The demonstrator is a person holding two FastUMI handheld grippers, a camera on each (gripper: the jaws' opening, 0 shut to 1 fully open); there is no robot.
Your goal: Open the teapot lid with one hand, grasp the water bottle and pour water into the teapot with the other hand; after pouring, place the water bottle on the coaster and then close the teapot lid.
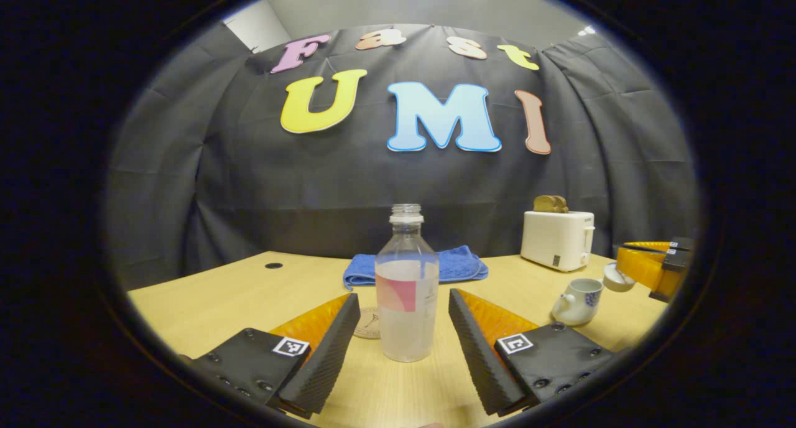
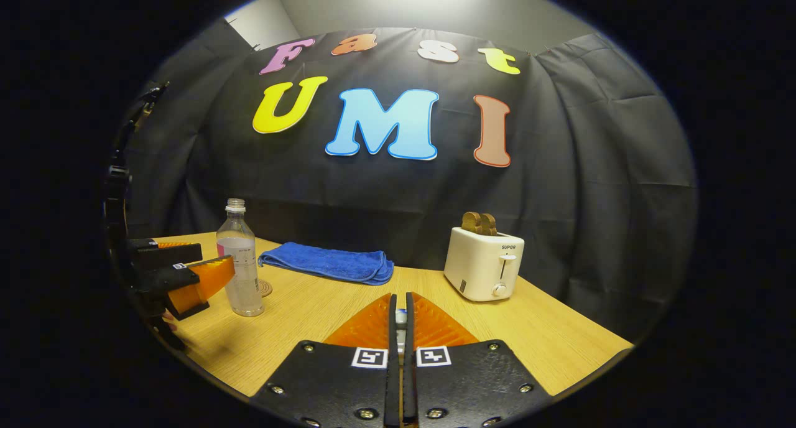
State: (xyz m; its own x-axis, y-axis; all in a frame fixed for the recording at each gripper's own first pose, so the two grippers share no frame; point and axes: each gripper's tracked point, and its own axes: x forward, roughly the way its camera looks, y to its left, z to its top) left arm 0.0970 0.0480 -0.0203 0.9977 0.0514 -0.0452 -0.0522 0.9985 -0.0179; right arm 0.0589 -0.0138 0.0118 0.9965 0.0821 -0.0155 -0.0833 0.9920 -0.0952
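Uncapped, half-full water bottle (image 1: 407, 285) upright

The water bottle (image 1: 407, 291) is clear with a pink-and-white label. The teapot (image 1: 578, 301) is white with a blue pattern. The towel (image 1: 457, 264) is blue, the toaster (image 2: 484, 263) cream-white, the tabletop (image 1: 217, 297) pale wood grain.

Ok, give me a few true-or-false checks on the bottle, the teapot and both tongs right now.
1. The clear plastic water bottle stands upright with no cap. True.
2. The left tongs are clamped on it. False: they are open, one finger on either side of it.
3. The white ceramic teapot has its lid on. False: the right tongs hold the lid off it.
4. The round coaster lies behind the bottle. True.
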